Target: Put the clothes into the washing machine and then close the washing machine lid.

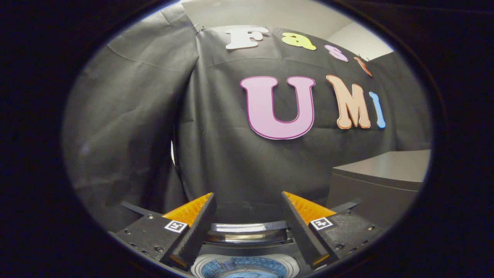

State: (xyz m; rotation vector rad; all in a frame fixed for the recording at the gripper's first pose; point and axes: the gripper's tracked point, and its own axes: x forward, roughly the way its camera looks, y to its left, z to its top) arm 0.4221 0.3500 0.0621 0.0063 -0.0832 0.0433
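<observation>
Claw point(247, 200) spread apart, round perforated drum point(243, 266) below

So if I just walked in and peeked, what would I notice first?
Probably the gripper, its two fingers spread wide apart with nothing between them. Low between them sits the round opening of the washing machine, bluish inside, with its lid raised behind it. Off past the right finger stands a plain grey cabinet against the black cloth wall.

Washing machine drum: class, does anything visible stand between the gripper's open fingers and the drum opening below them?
Nothing visible does. The gripper is open with nothing between its fingers, and the washing machine drum lies uncovered just below them. The lid appears raised at the back of the opening, not over it.
</observation>
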